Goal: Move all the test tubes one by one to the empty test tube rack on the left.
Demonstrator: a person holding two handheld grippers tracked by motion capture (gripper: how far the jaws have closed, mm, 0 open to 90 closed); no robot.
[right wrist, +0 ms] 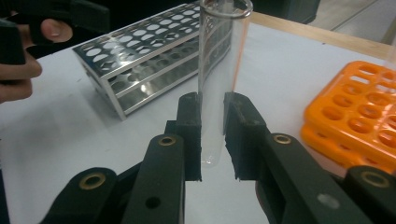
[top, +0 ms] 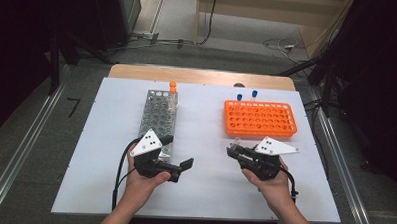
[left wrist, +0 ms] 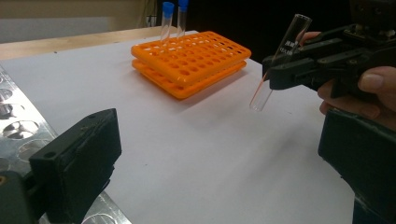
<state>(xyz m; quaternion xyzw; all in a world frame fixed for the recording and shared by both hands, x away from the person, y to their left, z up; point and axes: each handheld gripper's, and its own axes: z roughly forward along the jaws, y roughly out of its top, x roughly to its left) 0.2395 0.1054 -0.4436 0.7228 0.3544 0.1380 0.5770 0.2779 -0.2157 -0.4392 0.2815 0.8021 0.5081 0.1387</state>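
Note:
My right gripper is shut on a clear, uncapped glass test tube, held just above the white table. In the right gripper view the pads pinch the tube at its lower half, and the tube stands upright with its open mouth up. In the left gripper view the same tube hangs tilted in the right gripper. My left gripper sits beside the near end of the steel rack. Its jaws stand wide open with nothing between them.
An orange plastic rack lies at the right with two blue-capped tubes in its far row. An orange-capped tube stands at the steel rack's far end. The white sheet covers the table.

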